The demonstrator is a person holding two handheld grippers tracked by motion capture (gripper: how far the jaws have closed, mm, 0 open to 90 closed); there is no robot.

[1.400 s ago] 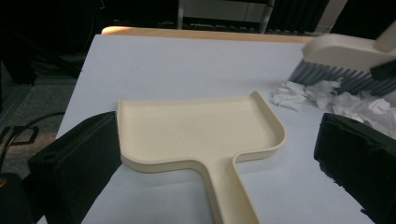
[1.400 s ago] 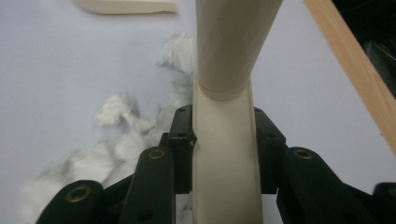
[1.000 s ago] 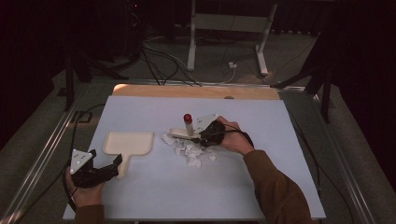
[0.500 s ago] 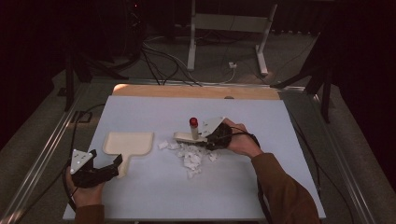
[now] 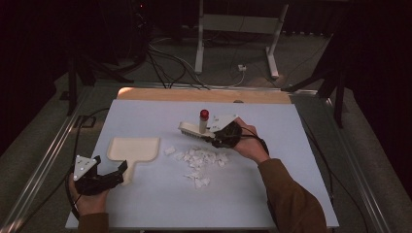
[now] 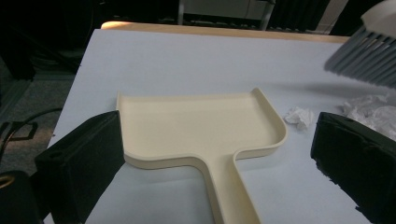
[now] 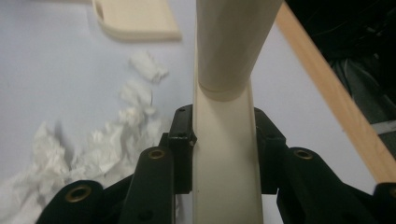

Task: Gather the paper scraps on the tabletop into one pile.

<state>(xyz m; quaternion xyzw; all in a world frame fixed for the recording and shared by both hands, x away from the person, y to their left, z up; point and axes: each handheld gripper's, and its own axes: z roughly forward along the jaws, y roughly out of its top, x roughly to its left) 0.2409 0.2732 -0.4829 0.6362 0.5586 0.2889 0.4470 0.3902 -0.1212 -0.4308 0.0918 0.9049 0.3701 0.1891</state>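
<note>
Where the table is seen from the high view, a cream hand brush (image 5: 197, 130) with a red-capped handle is held by the right gripper (image 5: 224, 135) just behind a scatter of torn paper scraps (image 5: 198, 162); the cream dustpan (image 5: 133, 149) lies left of them, near the left gripper (image 5: 104, 178). In the left gripper view, the jaws are spread open astride the dustpan's handle (image 6: 229, 186), judged the proper hold: stiff, light, smooth plastic. In the right gripper view, the jaws are clamped on the brush's rigid body (image 7: 223, 154); the scraps (image 7: 93, 144) are judged featherlight and easily scattered.
</note>
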